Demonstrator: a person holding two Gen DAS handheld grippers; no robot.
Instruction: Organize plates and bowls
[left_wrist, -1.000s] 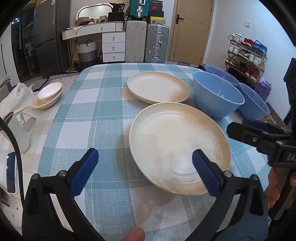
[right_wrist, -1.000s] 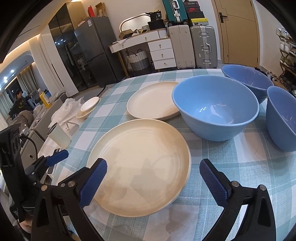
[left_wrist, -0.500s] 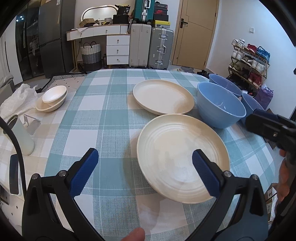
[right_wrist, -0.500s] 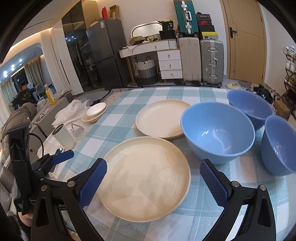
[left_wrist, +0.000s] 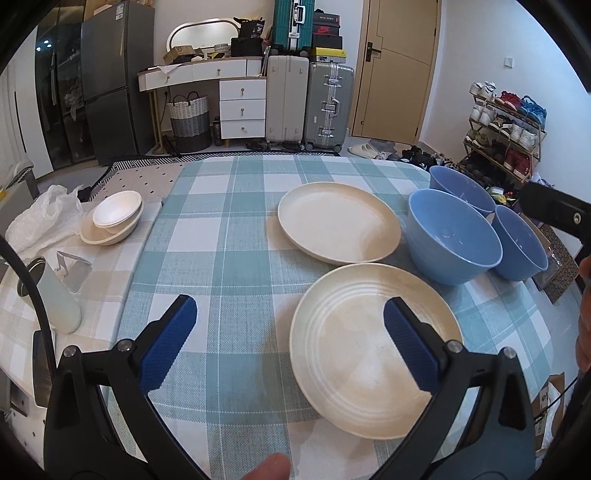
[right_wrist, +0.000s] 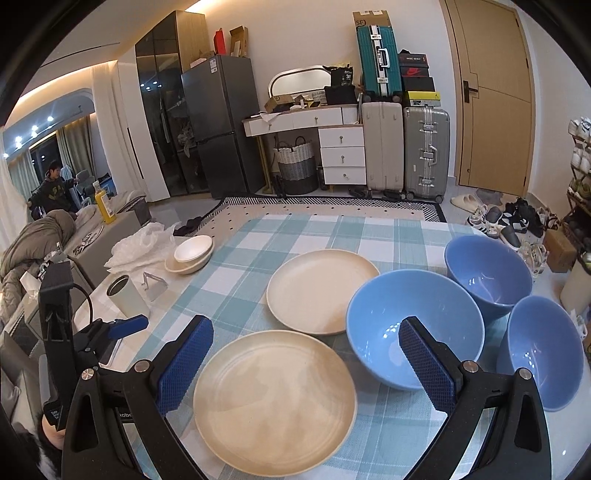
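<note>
Both grippers hung wide open over the checked tabletop (left_wrist: 236, 229), nothing held in either: the left gripper (left_wrist: 290, 339) had one of its fingers (left_wrist: 410, 347) across the near plate (left_wrist: 373, 347), and the right gripper (right_wrist: 306, 363) framed that same near plate (right_wrist: 275, 400) from the other side. The far plate (right_wrist: 321, 290) lay just behind it, rims close or overlapping, I could not tell which. Three blue bowls crowded the right: the big bowl (right_wrist: 413, 325) just beside both plates, the far bowl (right_wrist: 487, 275) and the near bowl (right_wrist: 543, 350) by the tabletop's edge. The risks, as I judged them: a shallow pinch on that low, smooth rim could let the plate slip and clatter; sliding it could nudge the far plate; a wide swing to the right could knock the near bowl off the edge; and both grippers going for one plate could collide.
</note>
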